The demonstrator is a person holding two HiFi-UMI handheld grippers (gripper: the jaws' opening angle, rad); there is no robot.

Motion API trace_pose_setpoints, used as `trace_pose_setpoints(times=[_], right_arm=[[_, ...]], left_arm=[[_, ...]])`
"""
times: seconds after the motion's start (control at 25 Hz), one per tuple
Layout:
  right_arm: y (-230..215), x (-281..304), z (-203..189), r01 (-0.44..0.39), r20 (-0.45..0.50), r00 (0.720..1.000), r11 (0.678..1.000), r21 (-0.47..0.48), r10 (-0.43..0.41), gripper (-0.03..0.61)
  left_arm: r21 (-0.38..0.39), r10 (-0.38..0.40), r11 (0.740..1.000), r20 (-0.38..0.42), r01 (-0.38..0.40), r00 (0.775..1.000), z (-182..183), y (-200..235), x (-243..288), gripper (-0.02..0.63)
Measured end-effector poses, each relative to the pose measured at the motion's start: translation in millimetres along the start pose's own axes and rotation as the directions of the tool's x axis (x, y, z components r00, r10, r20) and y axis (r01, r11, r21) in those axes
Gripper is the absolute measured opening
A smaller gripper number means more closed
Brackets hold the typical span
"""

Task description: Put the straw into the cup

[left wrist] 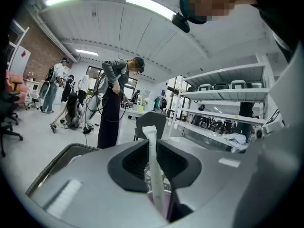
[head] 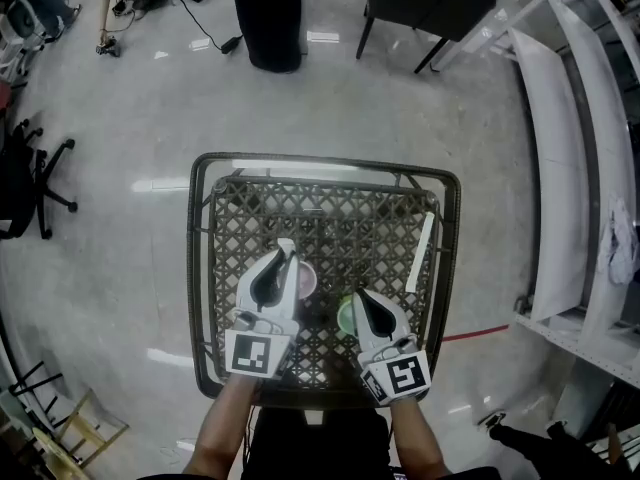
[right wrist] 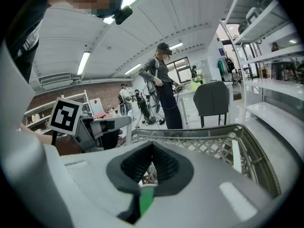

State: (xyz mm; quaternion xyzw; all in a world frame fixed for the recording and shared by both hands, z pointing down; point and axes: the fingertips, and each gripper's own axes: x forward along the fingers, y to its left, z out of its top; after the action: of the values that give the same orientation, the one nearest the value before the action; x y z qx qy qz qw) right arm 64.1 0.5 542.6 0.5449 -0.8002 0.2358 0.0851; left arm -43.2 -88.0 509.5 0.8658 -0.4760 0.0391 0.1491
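Note:
A white wrapped straw (left wrist: 153, 165) stands upright between the jaws of my left gripper (head: 284, 253), which is shut on it. Its lower end reaches down to the pink cup (head: 306, 282), whose rim (left wrist: 155, 197) shows just under the jaws. A green cup (head: 344, 318) sits right of the pink one on the wicker table (head: 200, 268). My right gripper (head: 358, 293) is shut, its tips meeting (right wrist: 151, 145). A strip of the green cup's wall (right wrist: 147, 201) is pinched in the slit behind them.
Near the table's right edge lies a second wrapped straw (head: 424, 253). Beyond the table are a standing person (head: 270, 18) and a dark chair (head: 425, 3). White shelving (head: 570, 168) runs along the right, and an office chair (head: 25, 183) stands at the left.

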Motion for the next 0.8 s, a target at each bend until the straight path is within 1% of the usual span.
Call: trace_pose_setpoints(times=[0.36,0.48,0.6,0.8], right_arm=[[-1,-3,-8,0.001,-0.005,1.000,1.000,-0.001,-0.001,0.002],[-1,-4,-8,0.001,-0.004,1.000,1.000,-0.002,-0.001,0.002],[0,-7,-4,0.005,0.002,1.000,1.000,-0.003,-0.005,0.002],[7,-20,10,0.014,0.022,1.000,1.000,-0.020,-0.013,0.002]], left_arm=[[-0.003,-0.016,1.000,-0.014,0.016,1.000,-13,-5,-2,0.098],[-0.001,-0.031,1.000,-0.017,0.031,0.999,-15,-9,-4,0.135],[0.003,-0.039,0.999,-0.018,0.039,0.999,-11,-13,-7,0.155],[0.020,-0.044,0.999,-0.015,0.045,0.999,2,-20,-24,0.156]])
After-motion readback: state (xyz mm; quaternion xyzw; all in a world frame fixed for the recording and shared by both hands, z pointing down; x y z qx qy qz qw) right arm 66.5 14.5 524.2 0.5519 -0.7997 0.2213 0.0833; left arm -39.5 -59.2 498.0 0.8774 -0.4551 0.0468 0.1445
